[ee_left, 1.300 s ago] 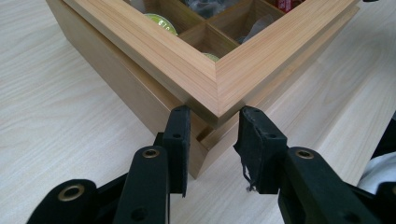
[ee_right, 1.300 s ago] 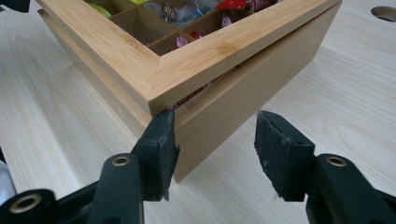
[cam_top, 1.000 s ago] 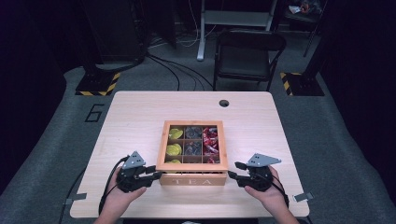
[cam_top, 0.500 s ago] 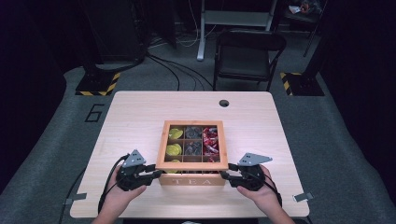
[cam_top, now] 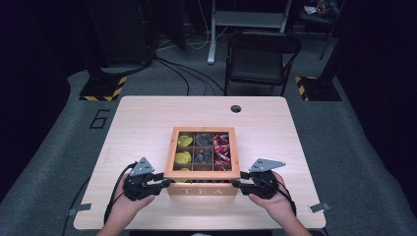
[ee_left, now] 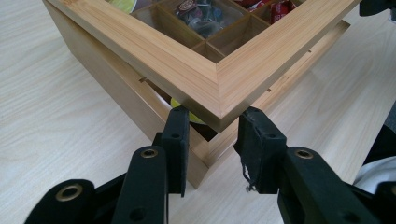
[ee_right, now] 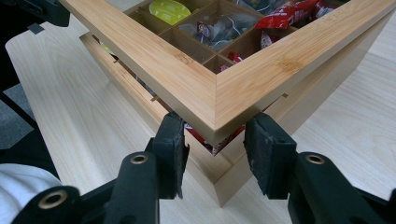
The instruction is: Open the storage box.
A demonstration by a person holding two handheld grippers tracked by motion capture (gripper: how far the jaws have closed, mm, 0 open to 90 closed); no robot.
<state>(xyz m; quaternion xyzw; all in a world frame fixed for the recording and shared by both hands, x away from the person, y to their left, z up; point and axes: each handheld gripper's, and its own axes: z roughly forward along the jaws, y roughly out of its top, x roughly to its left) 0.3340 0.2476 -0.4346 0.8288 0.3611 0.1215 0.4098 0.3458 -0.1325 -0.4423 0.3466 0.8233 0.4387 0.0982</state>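
Note:
A wooden tea box (cam_top: 202,190) marked TEA stands at the table's near middle. Its windowed lid (cam_top: 202,174) is raised a crack at the front. Yellow-green pods (cam_top: 183,158), grey sachets and red packets (cam_top: 221,147) fill its compartments. My left gripper (cam_top: 167,183) is shut on the lid's front left corner, and in the left gripper view its pads (ee_left: 177,126) pinch the lid (ee_left: 196,70) above the base (ee_left: 93,88). My right gripper (cam_top: 236,184) has just been closing its jaws. In the right gripper view its pads (ee_right: 170,130) now press the front right corner of the lid (ee_right: 187,74).
The light wooden table (cam_top: 142,123) has a round cable hole (cam_top: 236,108) near its far edge. A dark folding chair (cam_top: 263,56) stands behind the table. Cables run over the grey floor (cam_top: 172,73). A hand holds each gripper at the table's near edge.
My right gripper has moved left to the box's front right corner and its jaws have narrowed onto the lid. My left gripper has stayed on the left corner.

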